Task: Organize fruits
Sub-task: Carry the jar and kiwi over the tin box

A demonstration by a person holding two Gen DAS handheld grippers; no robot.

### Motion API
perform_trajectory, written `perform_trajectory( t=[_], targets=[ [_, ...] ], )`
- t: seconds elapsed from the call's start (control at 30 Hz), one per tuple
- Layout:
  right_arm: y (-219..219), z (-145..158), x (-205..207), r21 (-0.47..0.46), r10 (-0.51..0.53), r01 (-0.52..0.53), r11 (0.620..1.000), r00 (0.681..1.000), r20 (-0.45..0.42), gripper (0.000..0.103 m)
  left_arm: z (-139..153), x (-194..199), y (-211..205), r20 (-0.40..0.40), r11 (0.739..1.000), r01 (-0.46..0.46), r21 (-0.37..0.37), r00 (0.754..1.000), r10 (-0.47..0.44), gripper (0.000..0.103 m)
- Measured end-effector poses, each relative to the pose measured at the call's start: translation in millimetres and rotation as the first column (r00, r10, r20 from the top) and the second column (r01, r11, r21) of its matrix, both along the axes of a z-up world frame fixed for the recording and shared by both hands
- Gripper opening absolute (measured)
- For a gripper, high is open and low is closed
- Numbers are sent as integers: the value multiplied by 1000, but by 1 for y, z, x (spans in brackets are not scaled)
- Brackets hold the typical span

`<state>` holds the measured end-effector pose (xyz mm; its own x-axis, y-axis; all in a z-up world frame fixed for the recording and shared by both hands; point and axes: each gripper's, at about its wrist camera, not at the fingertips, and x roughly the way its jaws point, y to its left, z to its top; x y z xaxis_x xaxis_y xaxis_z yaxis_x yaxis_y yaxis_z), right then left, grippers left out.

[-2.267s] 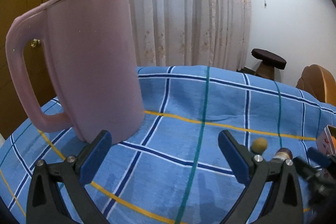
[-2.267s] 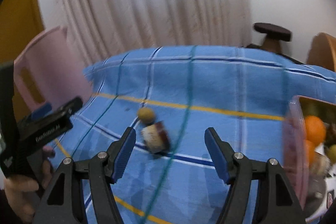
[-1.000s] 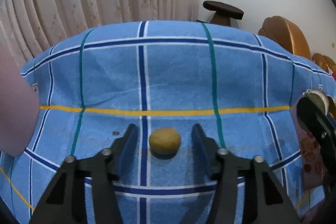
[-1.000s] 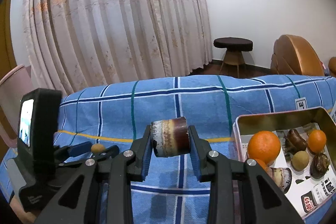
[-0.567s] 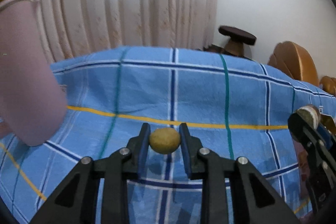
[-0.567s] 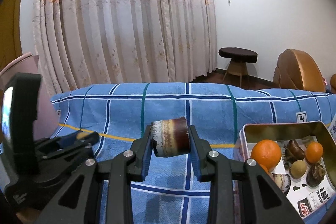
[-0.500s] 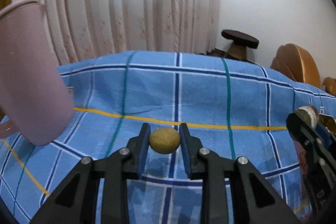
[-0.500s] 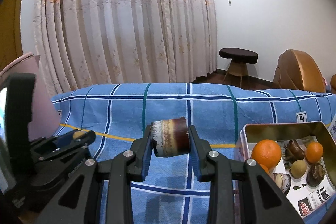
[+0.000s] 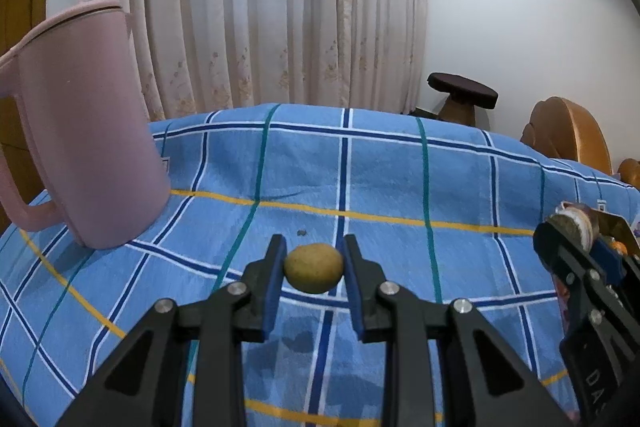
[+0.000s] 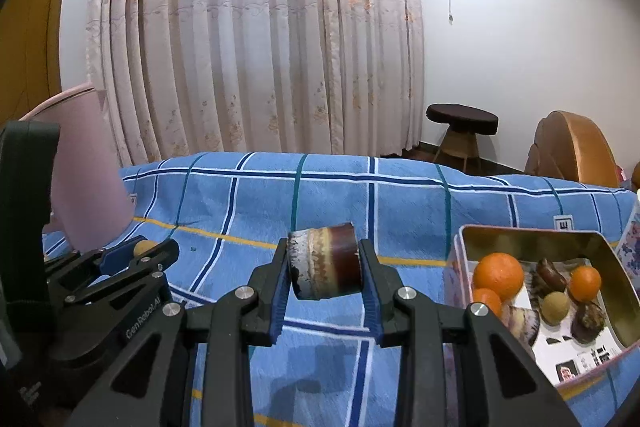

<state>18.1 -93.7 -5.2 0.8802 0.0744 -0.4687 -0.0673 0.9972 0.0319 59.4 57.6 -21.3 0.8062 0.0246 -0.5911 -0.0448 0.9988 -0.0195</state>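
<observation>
Since the frame 2.3 s earlier, both fruits have been taken up from the checked blue cloth (image 9: 460, 187), where they lay side by side. The small yellow-brown fruit (image 9: 314, 267) is now clamped between the pads of the left tool (image 9: 314, 269), which is closed to the fruit's width, and is held clear above the surface, a shadow being cast on the cloth below. The brown-and-cream banded fruit (image 10: 325, 263) is gripped on its side by the right tool (image 10: 324, 267), likewise closed onto it and raised above the cloth. A metal tin (image 10: 532, 239) is seen to the right in the right wrist view; oranges (image 10: 498, 275) and several dark and tan fruits are contained in it. A pink jug (image 9: 86, 123) stands upright on the cloth at the left, well apart from both tools.
</observation>
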Motion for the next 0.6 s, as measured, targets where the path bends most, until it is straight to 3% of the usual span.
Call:
perform_trajectory(
  t=[0.6],
  targets=[
    [-23,2,-43,-17,-5,5,1000,1000,2,34,4,-40,-25,36,997,71,-9,997,-71,30]
  ],
)
